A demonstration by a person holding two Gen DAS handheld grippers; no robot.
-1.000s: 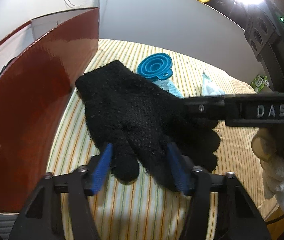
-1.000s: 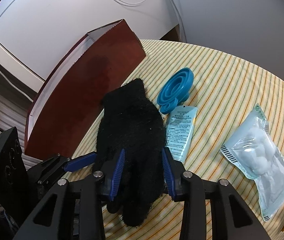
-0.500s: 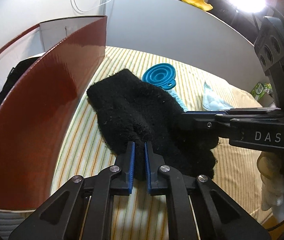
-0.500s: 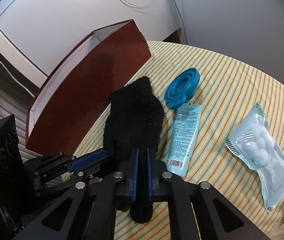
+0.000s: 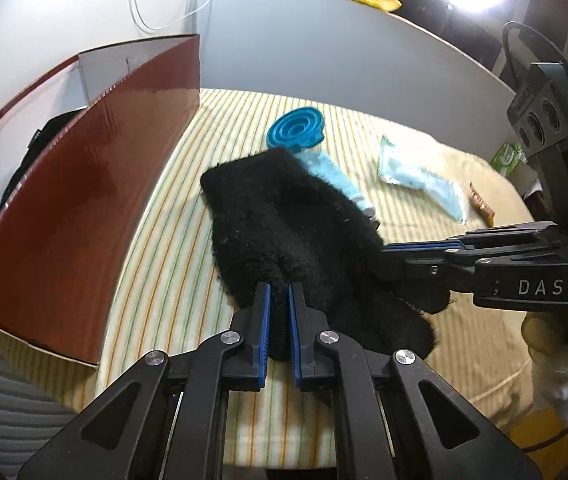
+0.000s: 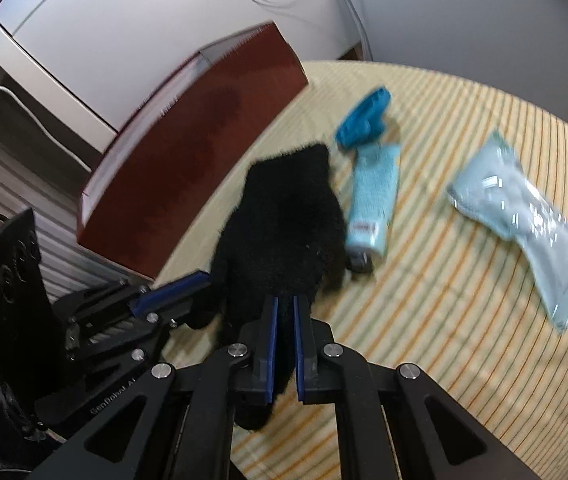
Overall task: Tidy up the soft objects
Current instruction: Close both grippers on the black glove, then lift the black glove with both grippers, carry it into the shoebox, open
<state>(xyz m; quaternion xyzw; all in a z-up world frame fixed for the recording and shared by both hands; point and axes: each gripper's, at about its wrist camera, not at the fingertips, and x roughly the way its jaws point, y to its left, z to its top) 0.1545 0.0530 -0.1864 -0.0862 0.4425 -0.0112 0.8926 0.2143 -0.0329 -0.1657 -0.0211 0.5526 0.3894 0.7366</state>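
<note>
A black knit glove (image 5: 284, 220) hangs lifted above the striped tablecloth (image 5: 172, 264), held at its finger end by both grippers. My left gripper (image 5: 279, 292) is shut on one glove finger. My right gripper (image 6: 285, 304) is shut on another finger of the glove (image 6: 284, 224). The right gripper also shows in the left wrist view (image 5: 415, 250), coming in from the right. The left gripper shows at the lower left in the right wrist view (image 6: 188, 284). A red-brown open box (image 5: 84, 184) stands to the left; something black lies inside it (image 5: 40, 152).
A blue collapsible funnel (image 5: 295, 132), a light-blue tube (image 6: 375, 200) and a clear bag of cotton balls (image 6: 523, 216) lie on the cloth right of the glove. A small brown wrapper (image 5: 481, 208) lies further right. The table edge is near the bottom.
Both grippers closed on the glove's fingers, then lifted it off the cloth. The views have pulled up and back; the box's inside now shows more.
</note>
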